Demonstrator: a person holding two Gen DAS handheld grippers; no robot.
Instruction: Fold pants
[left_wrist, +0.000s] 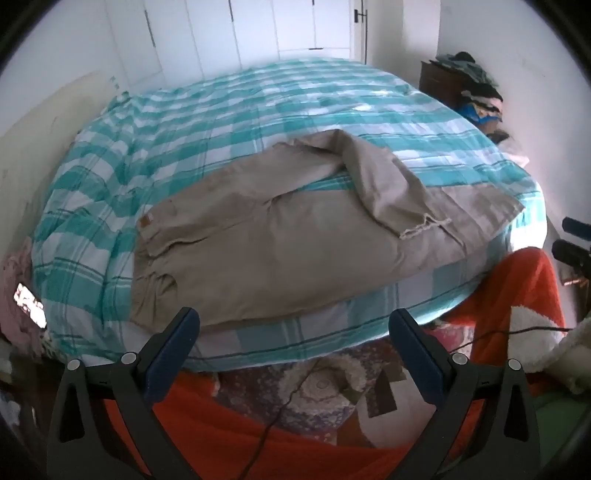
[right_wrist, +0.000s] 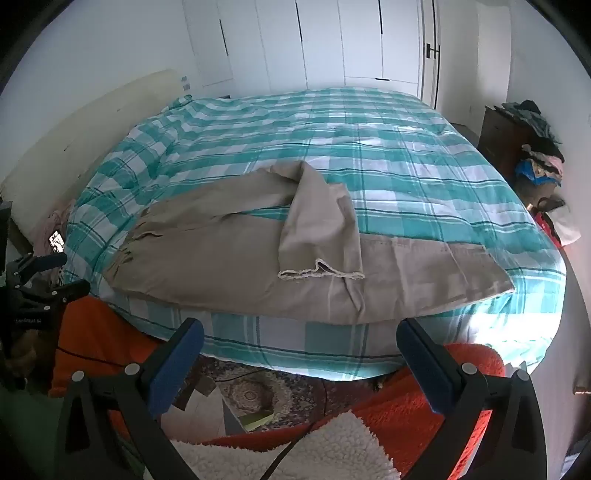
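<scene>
Beige pants (left_wrist: 280, 240) lie spread along the near edge of a bed with a teal and white checked cover (left_wrist: 229, 122). The waistband is at the left; one leg is flopped back over the other, its frayed hem (left_wrist: 424, 225) lying on top. The pants also show in the right wrist view (right_wrist: 258, 254), on the same cover (right_wrist: 369, 155). My left gripper (left_wrist: 293, 325) is open and empty, held below and in front of the bed edge. My right gripper (right_wrist: 301, 332) is open and empty, also short of the bed edge. Neither touches the pants.
An orange and white fleece blanket (right_wrist: 388, 413) and a patterned rug (left_wrist: 325, 387) lie on the floor in front of the bed, with a black cable (left_wrist: 273, 424) across them. A dark dresser piled with clothes (right_wrist: 532, 144) stands at the right wall. White wardrobe doors (right_wrist: 332, 40) stand behind the bed.
</scene>
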